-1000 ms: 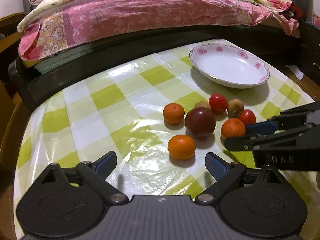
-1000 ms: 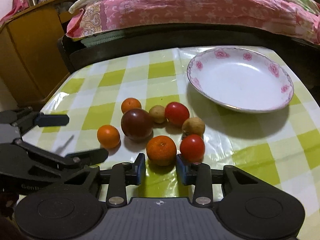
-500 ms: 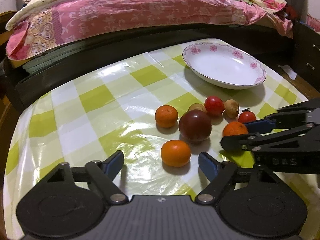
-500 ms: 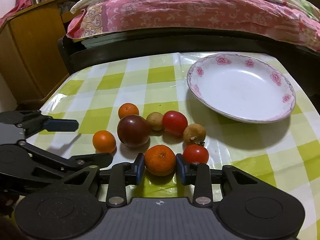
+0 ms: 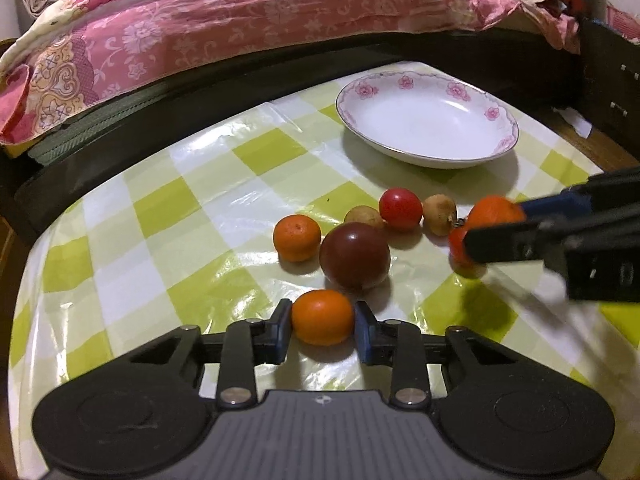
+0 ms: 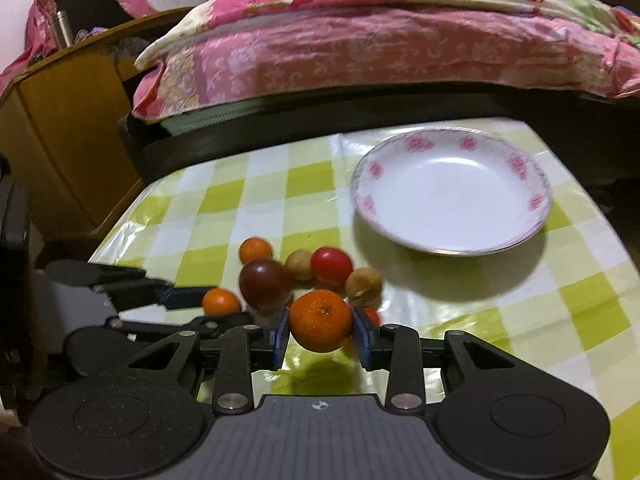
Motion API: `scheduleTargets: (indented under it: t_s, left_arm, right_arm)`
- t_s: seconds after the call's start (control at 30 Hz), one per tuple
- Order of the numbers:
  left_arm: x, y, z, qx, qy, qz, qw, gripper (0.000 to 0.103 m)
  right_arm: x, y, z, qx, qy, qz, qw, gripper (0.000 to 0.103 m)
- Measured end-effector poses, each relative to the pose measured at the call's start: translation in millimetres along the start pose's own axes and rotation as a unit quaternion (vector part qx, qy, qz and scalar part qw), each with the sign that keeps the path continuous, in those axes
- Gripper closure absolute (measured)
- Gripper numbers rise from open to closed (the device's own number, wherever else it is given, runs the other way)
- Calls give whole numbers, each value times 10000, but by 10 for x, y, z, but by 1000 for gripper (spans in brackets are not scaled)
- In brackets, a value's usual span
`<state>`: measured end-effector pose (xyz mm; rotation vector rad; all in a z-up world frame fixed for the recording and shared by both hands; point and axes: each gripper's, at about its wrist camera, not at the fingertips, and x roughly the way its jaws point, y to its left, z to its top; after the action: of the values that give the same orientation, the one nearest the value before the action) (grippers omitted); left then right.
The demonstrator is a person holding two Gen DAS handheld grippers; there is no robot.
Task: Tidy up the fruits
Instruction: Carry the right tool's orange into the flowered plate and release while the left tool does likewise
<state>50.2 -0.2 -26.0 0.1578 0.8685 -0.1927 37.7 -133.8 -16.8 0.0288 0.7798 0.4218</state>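
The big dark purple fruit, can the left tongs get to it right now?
Probably not yet. The left tongs are shut on a small orange, so they have no room for more. The dark purple fruit sits just behind that orange with nothing else between them.

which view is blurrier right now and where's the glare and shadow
Right wrist view: softer overall, with smear on the plate rim, the loose fruit and the bedding; the orange in the right tool casts a dark shadow below. Left wrist view: mostly sharp, only the right tool at the right edge smears; white glare streaks the tablecloth beside the dark plum; fisheye bends the bed frame.
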Motion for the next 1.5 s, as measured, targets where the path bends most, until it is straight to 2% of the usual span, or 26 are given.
scheduleTargets:
  t_s: [0.13, 0.3, 0.53, 0.63, 0.93, 1.27, 1.5]
  left_arm:
    - [-94, 16, 41, -125, -36, -39, 9999, 63]
    - [-147, 46, 264, -367, -170, -350, 9986, 63]
    - [-1, -39, 792, -238, -498, -740, 9957, 63]
    - [141, -124, 925, -132, -501, -852, 9950, 63]
    - [440, -200, 1026, 20, -438, -873, 9952, 63]
    - [529, -236, 1068, -5, -462, -875, 9951, 63]
    - [501, -182, 1080, -128, -518, -888, 9946, 58]
  right_arm:
    - [-49, -68, 32, 151, -36, -85, 9998, 73]
    - [-129, -175, 149, 290, -163, -259, 9991, 73]
    - [-34, -360, 392, 340, -155, -560, 9977, 73]
    - [76, -415, 440, 278, -99, -659, 9974, 73]
    - [334, -608, 505, 265, -8, -835, 9962, 72]
    - [363, -641, 514, 296, -63, -977, 9948, 70]
    - [328, -649, 549, 314, -188, -1032, 9940, 64]
